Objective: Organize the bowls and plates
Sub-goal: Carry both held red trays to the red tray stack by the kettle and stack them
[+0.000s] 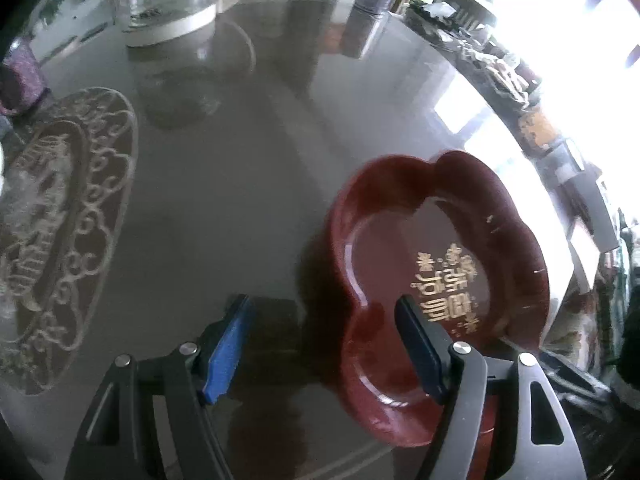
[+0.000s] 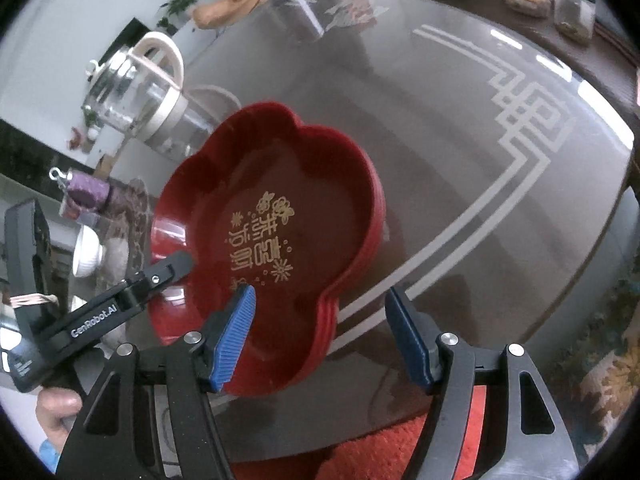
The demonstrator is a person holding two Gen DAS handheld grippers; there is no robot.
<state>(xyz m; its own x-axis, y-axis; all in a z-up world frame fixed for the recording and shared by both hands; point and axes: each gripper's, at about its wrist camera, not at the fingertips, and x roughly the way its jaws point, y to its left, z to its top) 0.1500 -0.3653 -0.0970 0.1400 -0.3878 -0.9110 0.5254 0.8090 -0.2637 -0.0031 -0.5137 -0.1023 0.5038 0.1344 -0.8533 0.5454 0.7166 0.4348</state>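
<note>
Several red flower-shaped plates, nested in one stack and stamped with gold characters, rest on the glossy grey table near its front edge. Both handheld tongs straddle the stack's rim without pinching it: the left gripper has one blue pad inside the top plate and the other over bare tabletop, jaws spread wide, while the right gripper likewise stands open, one pad over the plate's floor and the other off its edge. Neither appears to hold anything. Stacking of the red plates looks largely done, judging by the layered rims in the right wrist view. Still apart, at the table's far left, sits a white bowl, which probably remains to be gathered. A glass kettle and purple canisters stand beyond, untouched by either tool.
</note>
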